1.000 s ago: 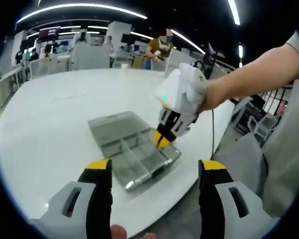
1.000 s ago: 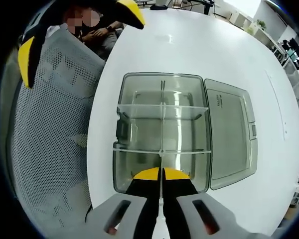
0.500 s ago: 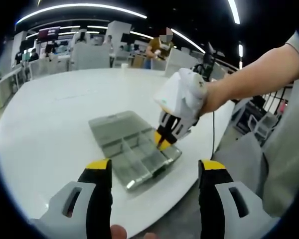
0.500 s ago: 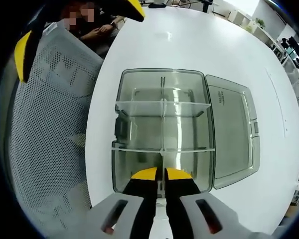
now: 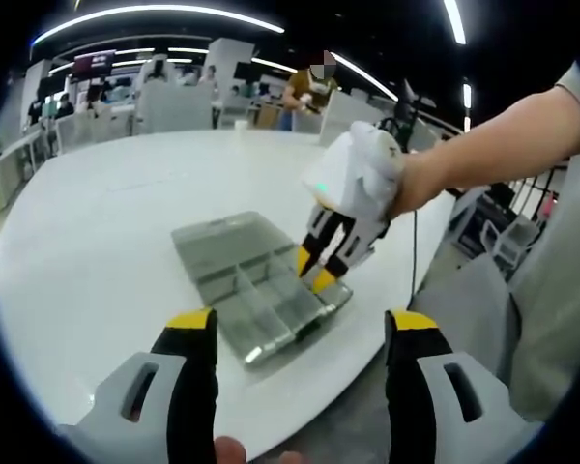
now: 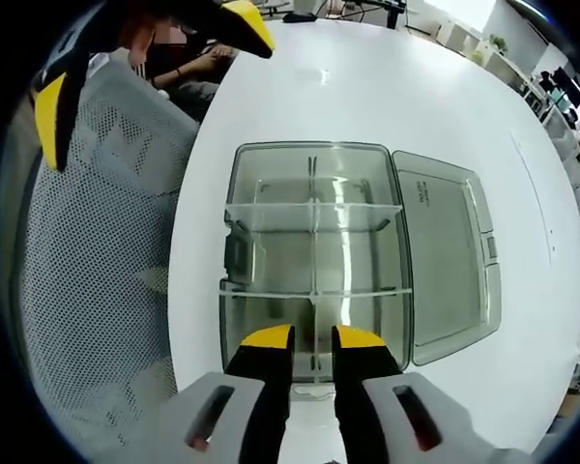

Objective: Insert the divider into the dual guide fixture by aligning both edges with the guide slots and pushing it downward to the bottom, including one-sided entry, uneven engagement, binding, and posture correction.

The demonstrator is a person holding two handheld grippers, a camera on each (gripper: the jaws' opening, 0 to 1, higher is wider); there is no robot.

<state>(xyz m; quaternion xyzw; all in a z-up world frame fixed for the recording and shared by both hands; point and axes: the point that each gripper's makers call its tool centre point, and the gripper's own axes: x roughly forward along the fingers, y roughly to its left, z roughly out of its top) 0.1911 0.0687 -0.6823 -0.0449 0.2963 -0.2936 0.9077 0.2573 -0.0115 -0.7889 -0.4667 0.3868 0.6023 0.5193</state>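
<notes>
A clear plastic compartment box (image 6: 271,253) lies on the white table (image 6: 367,87) with its lid (image 6: 445,256) folded open to one side. A thin clear divider (image 6: 313,242) stands lengthwise in the box, crossing two clear cross walls. My right gripper (image 6: 313,338) hovers over the box's near wall, jaws open a little and holding nothing, the divider's near end in line with the gap. In the left gripper view, the right gripper (image 5: 316,269) hangs over the box (image 5: 256,285). My left gripper (image 5: 302,321) stays back from the box, wide open and empty.
A grey mesh chair (image 6: 87,251) stands close against the table edge beside the box. The left gripper's yellow tips (image 6: 246,21) show beyond the box's far side. A person's arm (image 5: 503,145) reaches in from the right. Desks and people fill the background.
My right gripper was shut on the divider's near end; its jaws have parted and let go, and it has lifted slightly. The left gripper has not moved.
</notes>
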